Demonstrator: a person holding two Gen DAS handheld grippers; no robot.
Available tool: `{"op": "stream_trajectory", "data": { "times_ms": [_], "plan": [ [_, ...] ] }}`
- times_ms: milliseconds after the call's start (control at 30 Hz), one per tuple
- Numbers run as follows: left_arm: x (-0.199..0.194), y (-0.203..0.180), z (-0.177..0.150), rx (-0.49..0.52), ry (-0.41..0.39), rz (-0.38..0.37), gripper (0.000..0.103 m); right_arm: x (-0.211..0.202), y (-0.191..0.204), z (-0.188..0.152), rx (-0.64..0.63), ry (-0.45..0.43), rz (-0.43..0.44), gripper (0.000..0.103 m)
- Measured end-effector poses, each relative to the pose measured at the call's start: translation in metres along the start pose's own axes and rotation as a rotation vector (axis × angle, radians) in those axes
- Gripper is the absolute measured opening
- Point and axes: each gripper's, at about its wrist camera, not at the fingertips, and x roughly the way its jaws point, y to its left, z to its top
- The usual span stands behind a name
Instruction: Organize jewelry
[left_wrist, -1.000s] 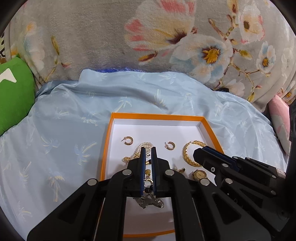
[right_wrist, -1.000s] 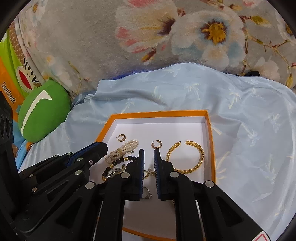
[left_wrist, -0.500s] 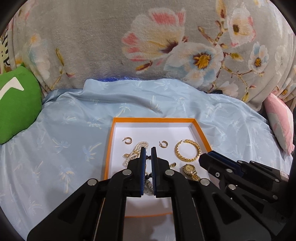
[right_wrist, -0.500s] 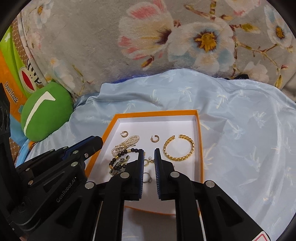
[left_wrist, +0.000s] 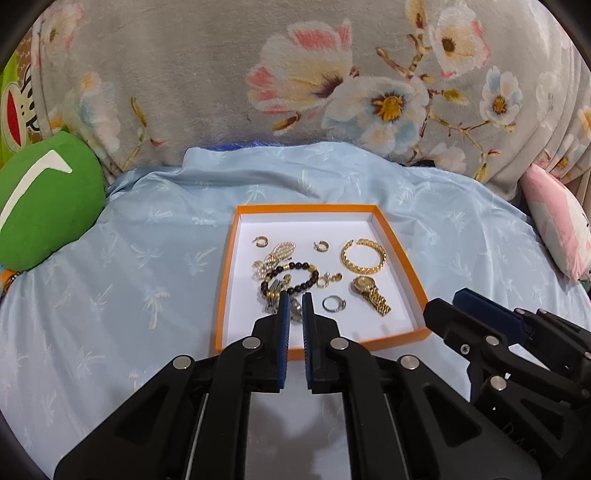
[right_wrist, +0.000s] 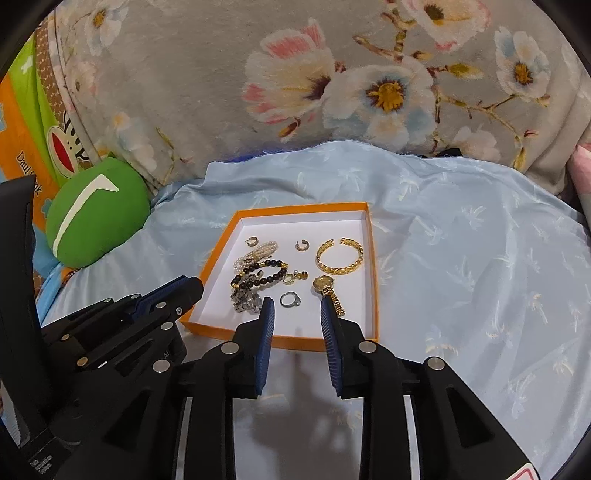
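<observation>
An orange-rimmed white tray (left_wrist: 402, 254) lies on the blue sheet and also shows in the right wrist view (right_wrist: 373, 258). In it lie a gold bangle (left_wrist: 364, 254), a gold watch (left_wrist: 369, 293), a silver ring (left_wrist: 333, 304), a black bead bracelet (left_wrist: 290, 277), a pearl strand (left_wrist: 275, 254), two small hoop earrings (left_wrist: 320, 246) and a silver chain piece (right_wrist: 245, 301). My left gripper (left_wrist: 294, 306) is shut and empty, near the tray's front edge. My right gripper (right_wrist: 295, 314) is open and empty, above the tray's front.
A light blue sheet (left_wrist: 110, 288) covers the bed. A floral grey blanket (left_wrist: 295, 74) rises behind. A green cushion (left_wrist: 44, 199) lies at the left and a pink cushion (left_wrist: 557, 229) at the right. A printed bag (right_wrist: 33, 136) stands far left.
Both grippers have pulled back from the tray, so it looks smaller and whole. My right gripper has opened. The left stays shut.
</observation>
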Motion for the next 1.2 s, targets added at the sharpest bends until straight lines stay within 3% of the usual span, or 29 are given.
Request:
{"op": "stream_trajectory", "data": {
  "times_ms": [100,233,500,633,767,1000,1200],
  "plan": [
    [-0.006,0.001,-0.007,-0.011,0.006,0.004,0.009,-0.007,0.000,-0.008,0.007,0.002,-0.010,0.033],
    [-0.016,-0.001,-0.021,-0.009,0.005,0.033,0.026,-0.016,0.001,-0.022,0.004,0.004,-0.035,0.037],
    [-0.026,-0.005,-0.057,0.003,0.050,0.077,0.027,-0.028,0.000,-0.061,-0.015,0.015,-0.098,0.051],
    [-0.031,-0.004,-0.077,-0.022,0.072,0.101,0.034,-0.033,-0.003,-0.083,-0.001,0.025,-0.117,0.058],
    [-0.036,-0.005,-0.096,-0.037,0.086,0.124,0.035,-0.036,-0.006,-0.106,0.007,0.029,-0.150,0.065],
    [-0.039,-0.004,-0.120,-0.056,0.110,0.167,0.037,-0.037,-0.008,-0.133,0.027,0.043,-0.182,0.072],
    [-0.046,0.005,-0.127,-0.116,0.103,0.198,0.059,-0.044,-0.013,-0.139,0.054,0.033,-0.187,0.082]
  ]
}}
